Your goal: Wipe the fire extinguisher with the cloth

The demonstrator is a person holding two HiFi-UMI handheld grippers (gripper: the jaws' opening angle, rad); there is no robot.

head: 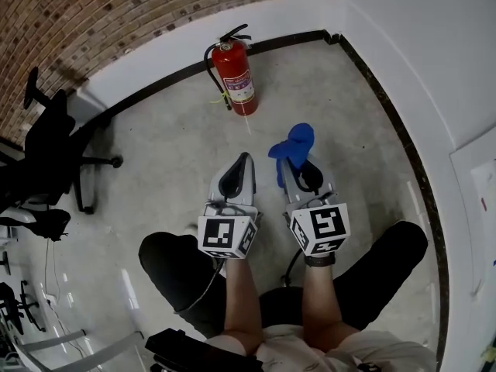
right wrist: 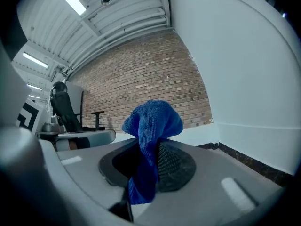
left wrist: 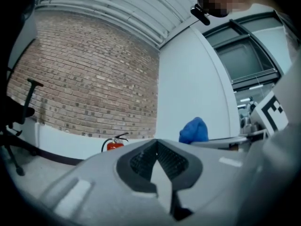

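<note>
1. Right gripper point(head: 290, 163) clenched on blue cloth point(head: 298, 139), which is bunched past the tips.
2. Left gripper point(head: 245, 161) just beside it, jaws together and empty.
3. Extinguisher point(head: 236, 76) upright ahead, bare floor point(head: 170, 142) between, wall point(head: 155, 59) close behind it.
4. Chair point(head: 54, 157) far left, partly cut off.

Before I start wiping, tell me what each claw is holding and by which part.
The right claw pinches the blue cloth around its middle, a bunch poking out beyond it. The left claw is shut on nothing.
</note>
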